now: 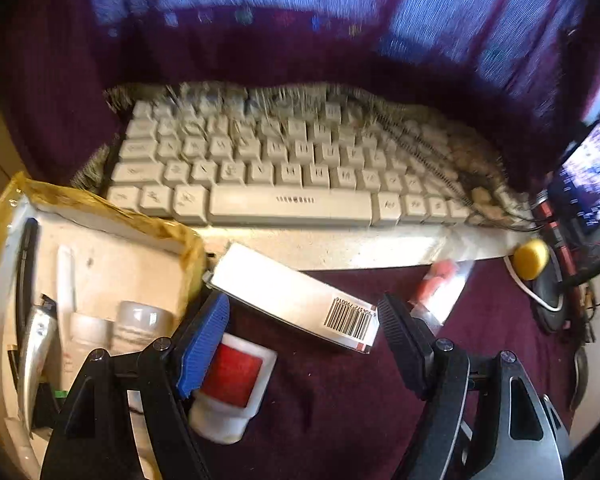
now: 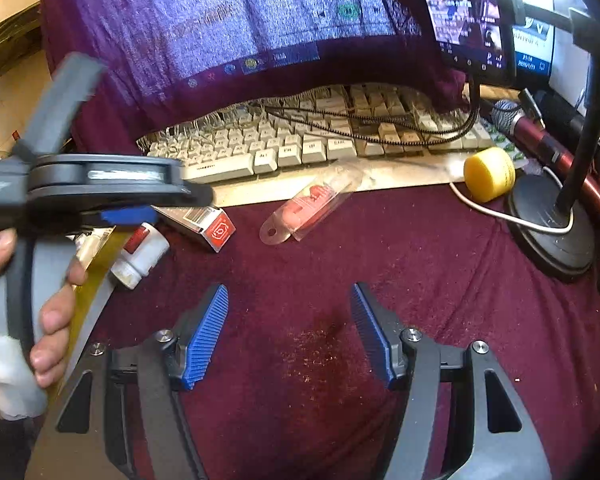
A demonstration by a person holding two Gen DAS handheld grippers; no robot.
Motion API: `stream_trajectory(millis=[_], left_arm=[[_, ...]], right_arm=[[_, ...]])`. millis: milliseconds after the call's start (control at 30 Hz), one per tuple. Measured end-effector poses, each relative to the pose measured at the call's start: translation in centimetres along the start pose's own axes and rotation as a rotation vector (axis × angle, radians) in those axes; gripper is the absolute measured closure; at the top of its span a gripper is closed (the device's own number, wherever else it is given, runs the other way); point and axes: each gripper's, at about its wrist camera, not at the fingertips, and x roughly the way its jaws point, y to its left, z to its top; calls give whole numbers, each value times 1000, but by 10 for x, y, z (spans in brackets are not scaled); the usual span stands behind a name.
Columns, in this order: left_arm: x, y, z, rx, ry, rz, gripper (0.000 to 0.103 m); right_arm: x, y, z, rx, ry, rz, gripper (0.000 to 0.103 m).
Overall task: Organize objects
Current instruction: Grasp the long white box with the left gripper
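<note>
Two claws are seen, each with its fingers spread apart and nothing clamped. In the left wrist view the left claw (image 1: 302, 320) is held over a white carton (image 1: 296, 300) with a barcode, which lies tilted in the lower middle of the frame on the maroon cloth (image 1: 340, 400); whether the pads touch the carton cannot be told. A white bottle with a red label (image 1: 232, 384) lies just under the left finger. At lower left a yellow-taped box (image 1: 100, 240) is seen, with small bottles and tubes inside.

In the right wrist view the right claw (image 2: 288, 320) is held half open above bare cloth, with nothing between its fingers. A clear packet with a pink item (image 2: 312, 204) lies above it, near the keyboard (image 2: 260, 156). A yellow cap (image 2: 489, 174) rests at right, beside a black stand base (image 2: 548, 224). At left edge a hand (image 2: 40, 280) grips the other tool.
</note>
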Motion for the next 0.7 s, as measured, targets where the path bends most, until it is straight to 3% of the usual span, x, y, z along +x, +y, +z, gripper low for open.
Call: stream_trajectory(millis=[133,300,433,533,700], left_arm=[[12,-8,2,-8,22,-14,30],[16,-12,4,-11,26,26,33],[11,-11,-3,7,-2,32,46],[6,-5,-6,-5,-16,37,70],[-3,2,-17,-6,-12,14,75]], right_arm=[[4,-3,-2,19,10,4,40],[3,-3,-2,25,-1,-3,40],[4,-3,-3,34,2,0,40],[5,-4,-3,38,9,2,40],[3,-5,-2,44,1,0,40]])
